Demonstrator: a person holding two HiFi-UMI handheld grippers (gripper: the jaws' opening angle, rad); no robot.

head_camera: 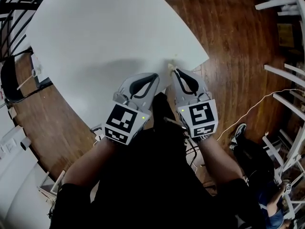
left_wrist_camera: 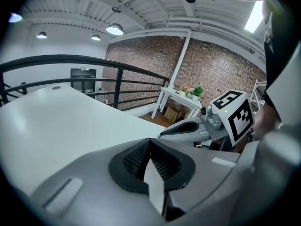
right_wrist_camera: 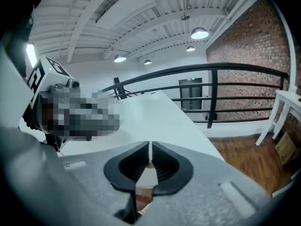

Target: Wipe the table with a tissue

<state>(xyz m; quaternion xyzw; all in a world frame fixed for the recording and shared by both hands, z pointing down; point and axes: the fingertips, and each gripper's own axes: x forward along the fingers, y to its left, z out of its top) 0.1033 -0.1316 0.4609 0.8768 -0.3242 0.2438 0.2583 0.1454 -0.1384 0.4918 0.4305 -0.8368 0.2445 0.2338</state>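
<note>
Head view shows a white desk (head_camera: 105, 32) over a dark wooden floor (head_camera: 228, 32), and both tools are at the near edge of the desk. The right hand-held gripper (head_camera: 175, 70) has its tips on the desk, close to the corner. At these tips there is the tissue (head_camera: 170, 66). It looks like a very small, crumpled piece of a pale cream colour, and only a little of it comes out past the jaws.

In the right gripper view, the right hand-held gripper (right_wrist_camera: 149, 145) has its jaws pressed almost together, with only a thin slit between the dark ribbed pads. A small pale lump of the tissue (right_wrist_camera: 149, 164) sits in this slit, so the jaws are closed on it.

The left hand-held gripper (head_camera: 155, 75) is just beside the right one, and its tips are also over the desk edge. In its own view, the left hand-held gripper (left_wrist_camera: 149, 141) has the jaws closed, the tips touching each other (I see nothing held between them). Behind it the desk (left_wrist_camera: 56, 121) is bare and white.
</note>
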